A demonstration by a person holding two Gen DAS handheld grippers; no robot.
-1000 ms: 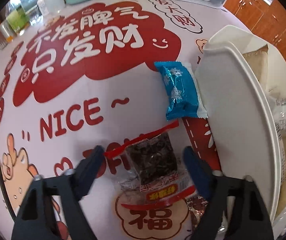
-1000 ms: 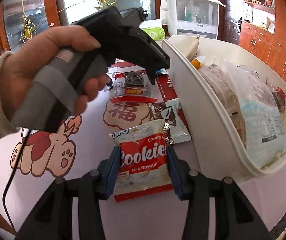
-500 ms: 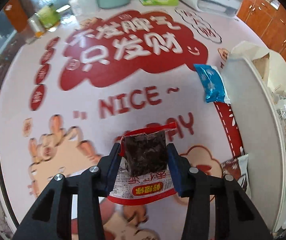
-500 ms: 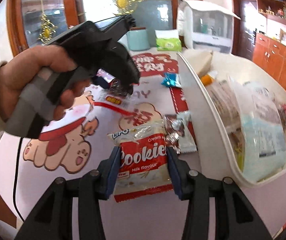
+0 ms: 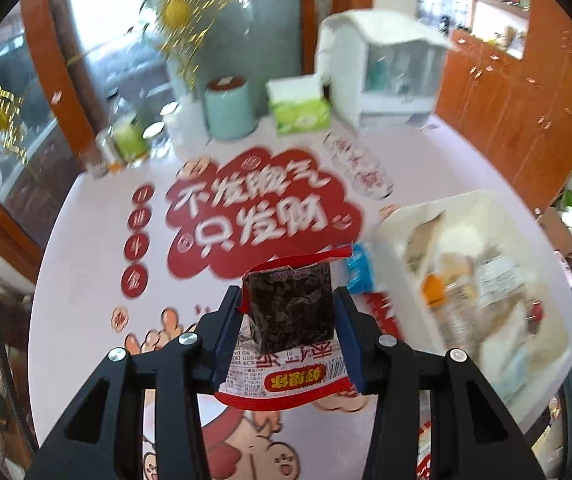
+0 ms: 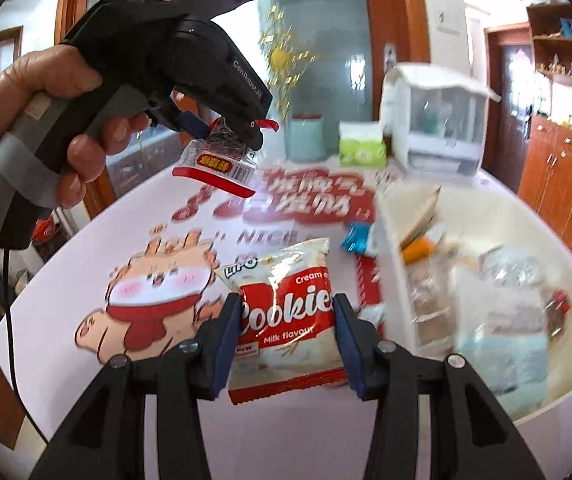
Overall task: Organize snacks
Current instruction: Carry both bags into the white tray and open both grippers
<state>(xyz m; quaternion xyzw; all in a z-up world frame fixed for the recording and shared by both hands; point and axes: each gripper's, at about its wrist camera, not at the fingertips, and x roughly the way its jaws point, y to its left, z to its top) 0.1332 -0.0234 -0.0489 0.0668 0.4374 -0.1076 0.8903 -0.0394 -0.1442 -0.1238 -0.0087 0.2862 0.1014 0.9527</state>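
My left gripper (image 5: 287, 314) is shut on a dark snack packet with red trim (image 5: 289, 312) and holds it high above the table. That packet also shows in the right wrist view (image 6: 218, 162), hanging from the left gripper (image 6: 226, 132). My right gripper (image 6: 287, 328) is shut on a red and white Cookies packet (image 6: 286, 316), lifted off the table. The white snack bin (image 6: 389, 280) stands to the right, holding several packets; it also shows in the left wrist view (image 5: 389, 236). A blue packet (image 6: 353, 238) lies on the table against the bin's left wall.
The round table (image 5: 86, 240) has a pink cloth with red lettering. At its far edge stand a teal canister (image 5: 228, 108), a green tissue box (image 5: 297, 114), a white appliance (image 5: 385, 76) and jars (image 5: 126, 136). Wooden cabinets (image 5: 525, 100) are at the right.
Both grippers have risen, each carrying its packet. The left closed on the dark packet a second ago and lifted it. The small brown packet beside the bin is no longer in view.
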